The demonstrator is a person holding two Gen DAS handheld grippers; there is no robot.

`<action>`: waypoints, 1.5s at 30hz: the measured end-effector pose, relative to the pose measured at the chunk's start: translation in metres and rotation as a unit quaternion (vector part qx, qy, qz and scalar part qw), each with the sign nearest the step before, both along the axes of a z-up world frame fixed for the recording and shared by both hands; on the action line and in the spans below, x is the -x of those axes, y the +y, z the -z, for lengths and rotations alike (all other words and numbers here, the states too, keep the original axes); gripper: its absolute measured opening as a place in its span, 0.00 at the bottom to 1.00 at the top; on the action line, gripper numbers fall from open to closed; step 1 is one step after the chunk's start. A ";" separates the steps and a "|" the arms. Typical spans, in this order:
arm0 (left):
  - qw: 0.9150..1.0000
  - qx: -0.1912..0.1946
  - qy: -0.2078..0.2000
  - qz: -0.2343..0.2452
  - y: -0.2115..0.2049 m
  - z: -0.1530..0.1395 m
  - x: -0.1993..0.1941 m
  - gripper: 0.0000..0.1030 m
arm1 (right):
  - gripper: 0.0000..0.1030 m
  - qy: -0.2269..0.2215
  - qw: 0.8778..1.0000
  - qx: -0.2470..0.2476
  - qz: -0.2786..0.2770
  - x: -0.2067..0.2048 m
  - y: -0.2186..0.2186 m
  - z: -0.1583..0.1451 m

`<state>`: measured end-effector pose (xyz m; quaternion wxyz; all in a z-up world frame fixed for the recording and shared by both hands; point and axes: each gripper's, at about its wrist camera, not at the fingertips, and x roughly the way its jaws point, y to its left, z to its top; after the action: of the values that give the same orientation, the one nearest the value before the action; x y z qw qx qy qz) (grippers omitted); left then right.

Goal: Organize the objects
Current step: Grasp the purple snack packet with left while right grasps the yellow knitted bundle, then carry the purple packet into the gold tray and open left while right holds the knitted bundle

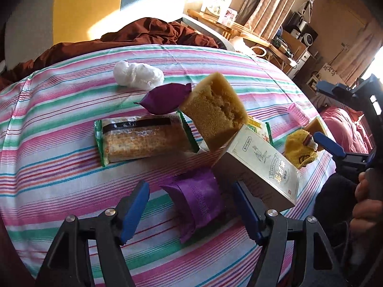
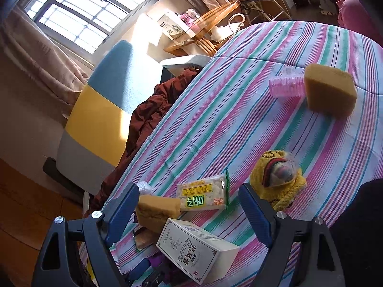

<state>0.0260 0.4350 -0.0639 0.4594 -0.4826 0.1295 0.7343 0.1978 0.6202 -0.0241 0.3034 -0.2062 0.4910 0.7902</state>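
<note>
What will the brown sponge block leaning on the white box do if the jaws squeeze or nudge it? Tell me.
The brown sponge block looks porous with a torn face, so it would probably compress and feel light. It stands tilted against the white box, so a nudge may well topple it onto the striped cloth. Its rough surface seems unlikely to slip.

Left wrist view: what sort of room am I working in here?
Most likely a lived-in bedroom or living room: a striped sheet as the work surface, curtains by the window, and a cluttered wooden table behind.
</note>
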 end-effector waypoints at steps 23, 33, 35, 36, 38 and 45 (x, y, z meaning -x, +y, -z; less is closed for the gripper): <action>0.994 -0.031 0.108 0.002 -0.093 0.027 -0.010 0.33 | 0.84 -0.018 0.995 0.031 0.098 -0.024 0.015 0.012; 0.994 -0.052 0.099 0.000 -0.096 0.028 -0.006 0.32 | 0.83 -0.214 0.969 0.024 0.119 0.001 0.033 0.031; 0.994 -0.055 0.096 0.000 -0.097 0.028 -0.006 0.32 | 0.83 -0.252 0.961 0.031 0.107 0.008 0.038 0.041; 0.994 -0.056 0.095 0.000 -0.097 0.028 -0.006 0.32 | 0.82 -0.268 0.957 0.037 0.100 0.012 0.040 0.047; 0.994 -0.058 0.093 -0.001 -0.097 0.028 -0.005 0.32 | 0.65 -0.286 0.953 0.049 0.082 0.017 0.043 0.056; 0.994 -0.063 0.090 -0.002 -0.098 0.029 -0.004 0.32 | 0.36 -0.289 0.955 0.029 0.067 0.017 0.039 0.053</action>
<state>0.0305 0.3374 -0.0933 0.4741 -0.3853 0.1229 0.7821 0.1805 0.6590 -0.0774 0.4783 -0.4010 0.4180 0.6600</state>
